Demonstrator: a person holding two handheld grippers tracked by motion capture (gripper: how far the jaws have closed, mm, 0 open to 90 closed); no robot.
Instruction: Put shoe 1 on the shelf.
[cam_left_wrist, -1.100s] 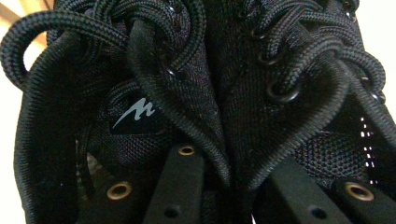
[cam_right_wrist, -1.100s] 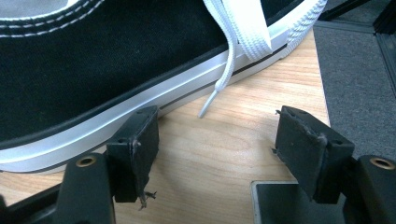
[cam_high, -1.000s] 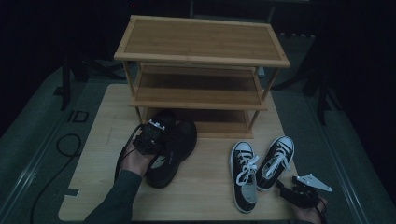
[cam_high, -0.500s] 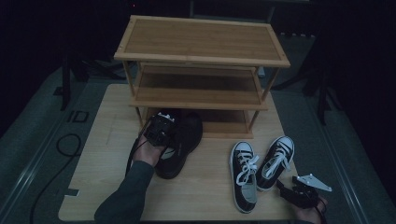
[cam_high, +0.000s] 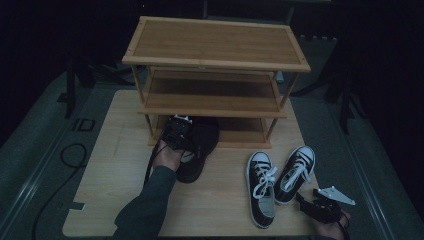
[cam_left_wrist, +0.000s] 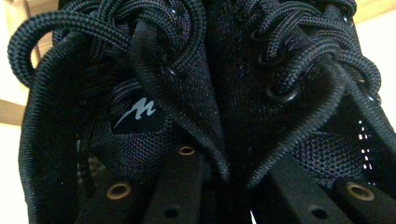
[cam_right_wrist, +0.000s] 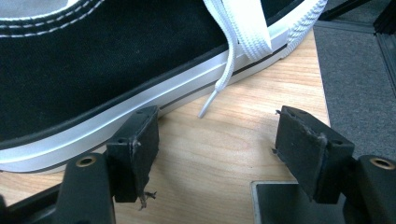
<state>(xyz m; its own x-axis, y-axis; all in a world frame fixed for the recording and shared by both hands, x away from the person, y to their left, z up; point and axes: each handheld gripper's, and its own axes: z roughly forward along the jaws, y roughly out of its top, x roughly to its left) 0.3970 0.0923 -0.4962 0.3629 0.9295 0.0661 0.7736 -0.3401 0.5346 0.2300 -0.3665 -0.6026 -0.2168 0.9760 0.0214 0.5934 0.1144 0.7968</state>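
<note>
Black mesh shoes (cam_high: 200, 150), black-and-white sneakers (cam_high: 277, 182), tan rack (cam_high: 215, 60).

A wooden table (cam_high: 110, 150) stands on grey floor (cam_high: 45, 150), the surroundings dark, perhaps curtained.

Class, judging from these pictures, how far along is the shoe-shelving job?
Done: nothing rests fully on the wooden three-tier shoe rack. In hand: the left gripper grips the black knit sneakers, toes under the bottom shelf. Left: the black-and-white canvas sneakers beside the open right gripper.
</note>
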